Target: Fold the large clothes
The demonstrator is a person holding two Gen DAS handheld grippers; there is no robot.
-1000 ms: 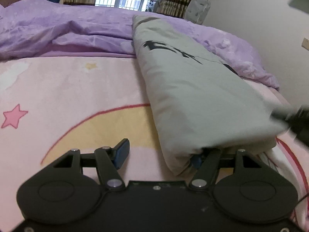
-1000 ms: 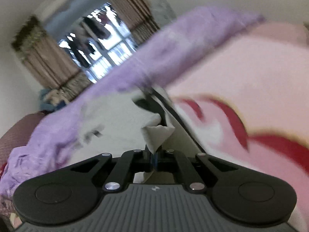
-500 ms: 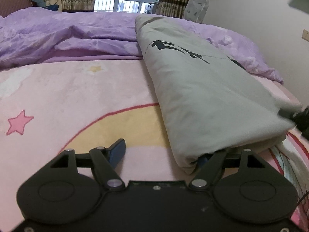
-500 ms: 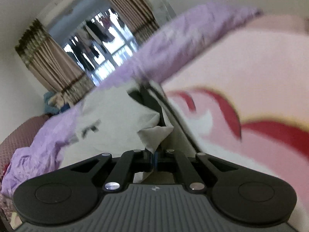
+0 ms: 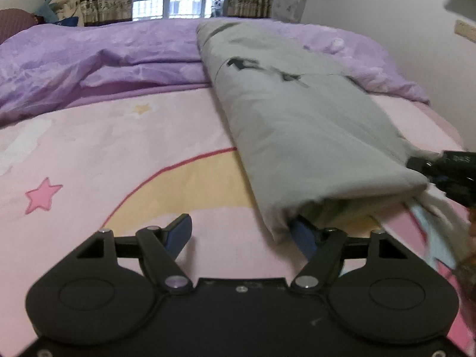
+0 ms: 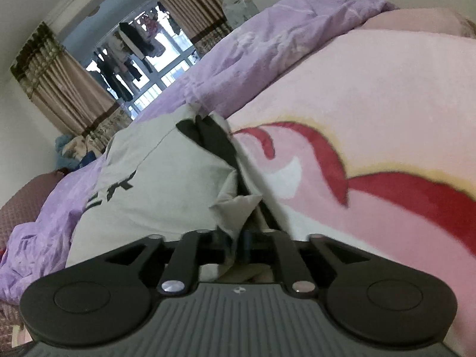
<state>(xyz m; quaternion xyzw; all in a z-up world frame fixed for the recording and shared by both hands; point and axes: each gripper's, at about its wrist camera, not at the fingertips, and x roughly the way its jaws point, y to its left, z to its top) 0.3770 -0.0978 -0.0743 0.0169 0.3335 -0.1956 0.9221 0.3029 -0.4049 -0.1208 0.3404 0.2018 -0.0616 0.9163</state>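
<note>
A grey garment (image 5: 297, 119) with black lettering lies folded into a long band on the pink bed sheet (image 5: 119, 154). My left gripper (image 5: 241, 229) is at its near end, wide open and closing a little. Its right finger (image 5: 303, 235) is tucked under the band's near left corner, and its left finger (image 5: 178, 229) rests on bare sheet. In the right wrist view the garment (image 6: 154, 184) fills the left. My right gripper (image 6: 241, 238) is opening, with a crumpled corner of the cloth (image 6: 235, 211) still between its parted jaws. That gripper (image 5: 446, 175) shows at the band's right edge.
A rumpled purple duvet (image 5: 104, 59) lies across the far side of the bed, under the garment's far end. Beyond it are a window (image 5: 184, 0) with curtains and hanging laundry. A wall (image 5: 386, 15) runs close along the bed's right side.
The right gripper's jaws have parted from fully shut around the cloth corner, and it has sunk toward the bed. The left gripper shifted slightly, so the garment sits further right in its view.
</note>
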